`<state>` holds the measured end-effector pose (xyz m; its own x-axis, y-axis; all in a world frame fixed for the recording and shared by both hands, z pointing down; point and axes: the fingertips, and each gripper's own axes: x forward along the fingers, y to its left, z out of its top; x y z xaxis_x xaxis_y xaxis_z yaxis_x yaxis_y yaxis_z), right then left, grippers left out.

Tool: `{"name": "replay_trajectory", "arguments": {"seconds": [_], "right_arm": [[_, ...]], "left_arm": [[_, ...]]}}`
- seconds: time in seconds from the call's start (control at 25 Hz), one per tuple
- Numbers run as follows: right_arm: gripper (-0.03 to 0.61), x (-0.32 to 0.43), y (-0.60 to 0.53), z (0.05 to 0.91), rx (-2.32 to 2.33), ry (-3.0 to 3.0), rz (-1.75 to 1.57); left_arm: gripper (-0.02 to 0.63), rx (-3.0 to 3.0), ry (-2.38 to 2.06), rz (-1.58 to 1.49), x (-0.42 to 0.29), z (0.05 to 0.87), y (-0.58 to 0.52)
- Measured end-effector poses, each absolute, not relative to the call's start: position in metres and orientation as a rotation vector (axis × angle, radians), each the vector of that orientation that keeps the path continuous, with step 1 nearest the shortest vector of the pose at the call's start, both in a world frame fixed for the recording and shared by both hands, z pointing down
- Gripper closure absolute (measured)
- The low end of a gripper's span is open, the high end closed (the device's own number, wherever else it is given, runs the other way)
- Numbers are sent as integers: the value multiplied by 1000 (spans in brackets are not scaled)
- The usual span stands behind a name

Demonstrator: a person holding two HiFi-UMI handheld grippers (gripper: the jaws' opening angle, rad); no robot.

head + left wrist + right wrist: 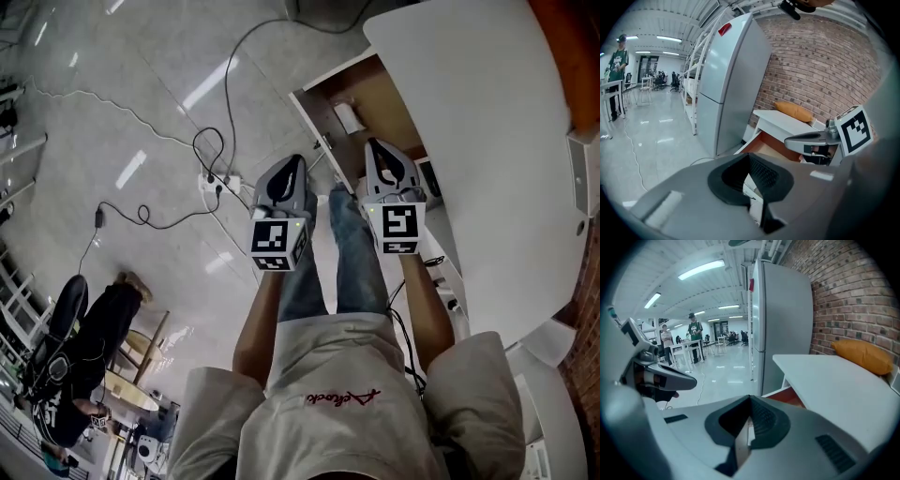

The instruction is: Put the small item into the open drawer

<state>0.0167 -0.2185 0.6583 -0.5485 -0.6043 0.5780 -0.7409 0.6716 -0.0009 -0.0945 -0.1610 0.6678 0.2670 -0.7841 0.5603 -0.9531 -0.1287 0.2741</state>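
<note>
The open drawer shows its brown inside under the white table, straight ahead of me. A small white item lies in it, near the back. My left gripper and right gripper hover side by side above my legs, short of the drawer front. Both are shut, with only a thin slit between the jaws and nothing clearly held. In the left gripper view, the left gripper points at the drawer, and the right gripper reaches in from the right. In the right gripper view, the right gripper faces the drawer's edge.
A tall grey fridge stands beyond the drawer against a brick wall. An orange cushion lies on the table's far end. A power strip with cables lies on the floor to the left. A person stands behind at the left.
</note>
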Motion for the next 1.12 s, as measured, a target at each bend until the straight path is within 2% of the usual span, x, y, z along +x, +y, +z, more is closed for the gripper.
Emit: {"name": "replay_trajectory", "arguments": {"seconds": [1.12], "right_arm": [[568, 44, -287, 438, 1283, -2476, 162]], "left_arm": [[604, 2153, -1739, 196, -98, 443, -235]]}}
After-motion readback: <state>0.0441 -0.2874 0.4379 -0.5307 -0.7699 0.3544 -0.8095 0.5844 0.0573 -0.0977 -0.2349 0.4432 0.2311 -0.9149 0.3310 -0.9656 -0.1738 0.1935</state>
